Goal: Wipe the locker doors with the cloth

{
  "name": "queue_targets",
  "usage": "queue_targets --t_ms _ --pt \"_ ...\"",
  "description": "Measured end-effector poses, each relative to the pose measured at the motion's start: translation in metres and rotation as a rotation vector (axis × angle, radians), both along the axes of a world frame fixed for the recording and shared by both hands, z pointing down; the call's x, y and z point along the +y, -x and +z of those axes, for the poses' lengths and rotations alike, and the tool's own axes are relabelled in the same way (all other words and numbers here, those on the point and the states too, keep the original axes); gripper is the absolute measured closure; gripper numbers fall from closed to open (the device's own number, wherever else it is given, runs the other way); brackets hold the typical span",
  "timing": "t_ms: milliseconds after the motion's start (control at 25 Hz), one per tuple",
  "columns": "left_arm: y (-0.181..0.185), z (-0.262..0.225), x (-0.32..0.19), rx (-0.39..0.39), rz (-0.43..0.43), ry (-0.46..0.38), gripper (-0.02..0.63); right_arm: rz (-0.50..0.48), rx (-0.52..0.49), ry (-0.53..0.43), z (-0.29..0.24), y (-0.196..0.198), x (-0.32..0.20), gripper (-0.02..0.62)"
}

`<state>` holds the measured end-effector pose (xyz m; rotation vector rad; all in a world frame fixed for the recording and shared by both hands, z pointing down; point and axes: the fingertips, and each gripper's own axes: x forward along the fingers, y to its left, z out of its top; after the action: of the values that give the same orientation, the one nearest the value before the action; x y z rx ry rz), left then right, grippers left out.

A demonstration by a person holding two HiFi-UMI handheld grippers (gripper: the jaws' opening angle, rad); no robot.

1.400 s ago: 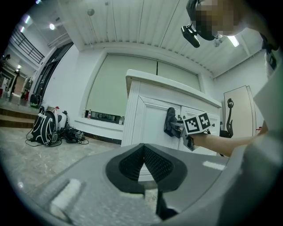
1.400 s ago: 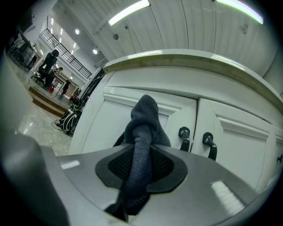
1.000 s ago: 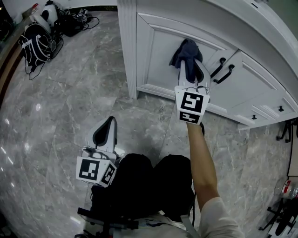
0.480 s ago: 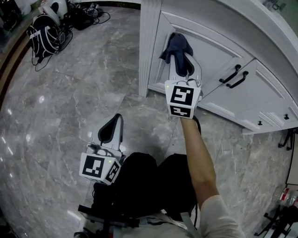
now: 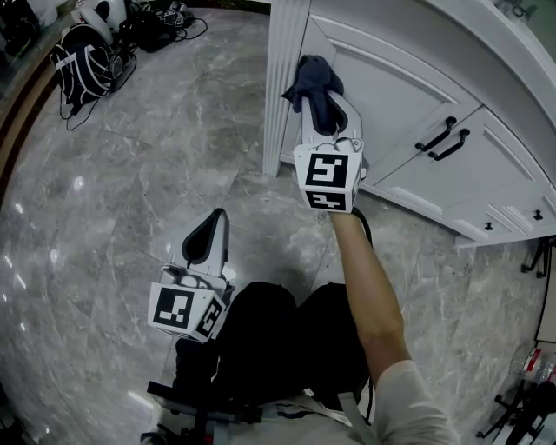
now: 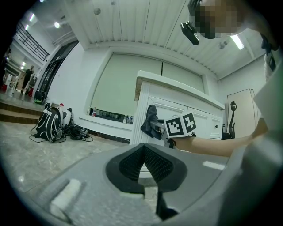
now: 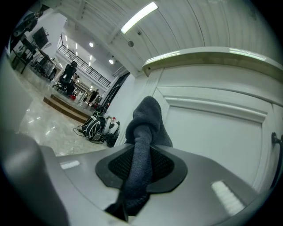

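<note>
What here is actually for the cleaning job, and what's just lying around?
For the job:
- dark cloth, clamped in the right gripper
- white locker door in front of it

Just lying about:
- black backpack
- cables beside it
- bottle
- left gripper, shut, empty, idle

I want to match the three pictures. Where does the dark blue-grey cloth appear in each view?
Head view: the dark blue-grey cloth is at top centre, against the white panelled door.
Left gripper view: small, at the centre, above the jaws.
Right gripper view: large, at the centre, clamped between the jaws.
Shared landmark: the black backpack on the floor, towards the left in every view.
</note>
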<state>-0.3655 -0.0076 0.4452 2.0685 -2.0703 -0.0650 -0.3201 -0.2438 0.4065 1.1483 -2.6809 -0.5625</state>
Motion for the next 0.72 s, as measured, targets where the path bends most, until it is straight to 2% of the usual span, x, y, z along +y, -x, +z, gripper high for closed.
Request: queue_targets --t_ms 160,400,720 --pt "0.001 0.001 0.002 0.0 -0.002 0.005 0.604 -0.008 0.034 0.033 0.025 0.007 0.001 0.511" --pt "0.001 0.001 0.001 -0.008 -0.003 0.01 0.604 0.009 0.056 0.086 0.052 -0.006 -0.003 0.511" --pt "-0.007 0.003 -0.003 -0.011 0.003 0.015 0.604 0.047 0.079 0.068 0.056 -0.039 -0.011 0.512"
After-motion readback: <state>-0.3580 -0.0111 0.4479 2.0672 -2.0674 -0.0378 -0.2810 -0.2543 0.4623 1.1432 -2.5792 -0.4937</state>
